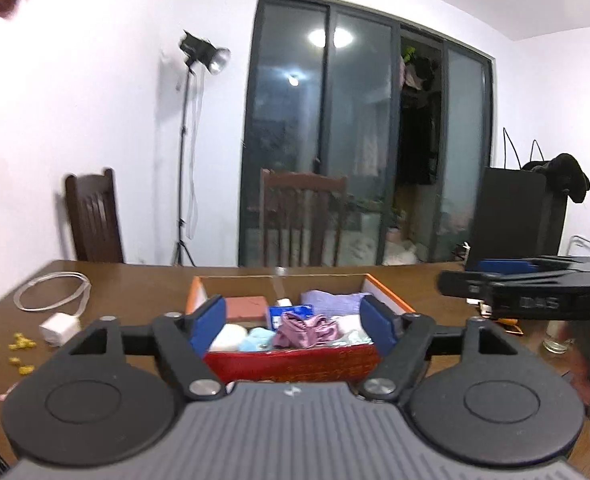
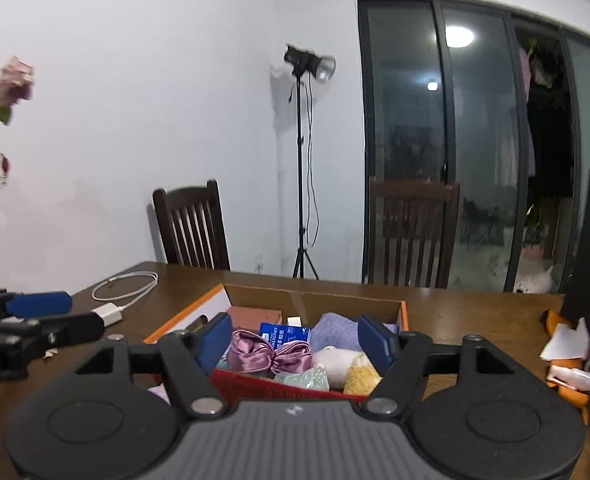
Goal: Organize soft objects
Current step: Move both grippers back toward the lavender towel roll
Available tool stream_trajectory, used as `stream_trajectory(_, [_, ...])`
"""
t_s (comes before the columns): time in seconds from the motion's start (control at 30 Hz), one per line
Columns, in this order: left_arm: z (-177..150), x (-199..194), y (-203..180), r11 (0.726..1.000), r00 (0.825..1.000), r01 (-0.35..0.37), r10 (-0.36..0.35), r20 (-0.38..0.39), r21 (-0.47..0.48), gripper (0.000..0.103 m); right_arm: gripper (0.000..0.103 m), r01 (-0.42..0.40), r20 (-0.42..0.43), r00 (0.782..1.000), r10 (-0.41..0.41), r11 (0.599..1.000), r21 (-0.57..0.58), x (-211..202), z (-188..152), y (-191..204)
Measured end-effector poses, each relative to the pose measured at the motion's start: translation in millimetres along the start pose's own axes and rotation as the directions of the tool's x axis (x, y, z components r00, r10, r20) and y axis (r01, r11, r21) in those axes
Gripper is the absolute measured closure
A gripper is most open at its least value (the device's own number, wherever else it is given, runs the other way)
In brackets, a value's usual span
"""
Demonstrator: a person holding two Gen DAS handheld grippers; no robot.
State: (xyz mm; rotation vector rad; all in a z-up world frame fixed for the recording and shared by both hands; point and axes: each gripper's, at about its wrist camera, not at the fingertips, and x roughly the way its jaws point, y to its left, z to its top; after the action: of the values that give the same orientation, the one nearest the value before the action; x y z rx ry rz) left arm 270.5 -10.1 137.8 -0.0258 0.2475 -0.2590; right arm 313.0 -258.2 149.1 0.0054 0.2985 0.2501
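An open red and orange box (image 1: 295, 362) (image 2: 404, 312) sits on the wooden table and holds soft things: a pink satin scrunchie (image 1: 305, 330) (image 2: 263, 356), a lilac cloth (image 1: 335, 302) (image 2: 335, 332), a white and yellow plush toy (image 2: 347, 366), pale blue and white soft items (image 1: 243, 338), a blue packet (image 1: 291, 314) (image 2: 285, 334) and a brown block (image 1: 247, 308). My left gripper (image 1: 293, 326) is open and empty, hovering just in front of the box. My right gripper (image 2: 295, 342) is open and empty, also in front of the box; it shows at the right of the left wrist view (image 1: 535, 292).
A white charger with coiled cable (image 1: 61, 328) (image 2: 111, 314) and small yellow bits (image 1: 21, 344) lie on the table's left. A glass (image 1: 555, 336) and orange and white items (image 2: 567, 364) are at the right. Two wooden chairs (image 1: 303, 220) and a light stand (image 2: 303, 160) stand behind the table.
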Motion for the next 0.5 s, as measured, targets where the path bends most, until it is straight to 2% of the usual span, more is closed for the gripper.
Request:
stream_trajectory(0.2, [-22, -54, -6, 0.999, 0.999, -0.035, 0.034, 0.030, 0.021, 0.017, 0.016, 0.026, 0.038, 0.999, -0.026, 1.000, 0.004, -61, -32, 14])
stream_trajectory(0.27, [-35, -71, -8, 0.999, 0.999, -0.042, 0.041, 0.029, 0.027, 0.013, 0.016, 0.025, 0.039, 0.999, -0.025, 1.000, 0.015, -80, -49, 18])
stream_trajectory(0.4, [-67, -105, -8, 0.997, 0.998, -0.058, 0.058, 0.000, 0.041, 0.009, 0.015, 0.020, 0.038, 0.999, -0.021, 0.999, 0.034, -115, -84, 29])
stream_trajectory(0.5, [-89, -124, -2, 0.997, 0.998, -0.058, 0.060, -0.034, 0.050, 0.005, 0.009, 0.040, 0.061, 0.997, -0.046, 0.996, 0.084, -144, -113, 34])
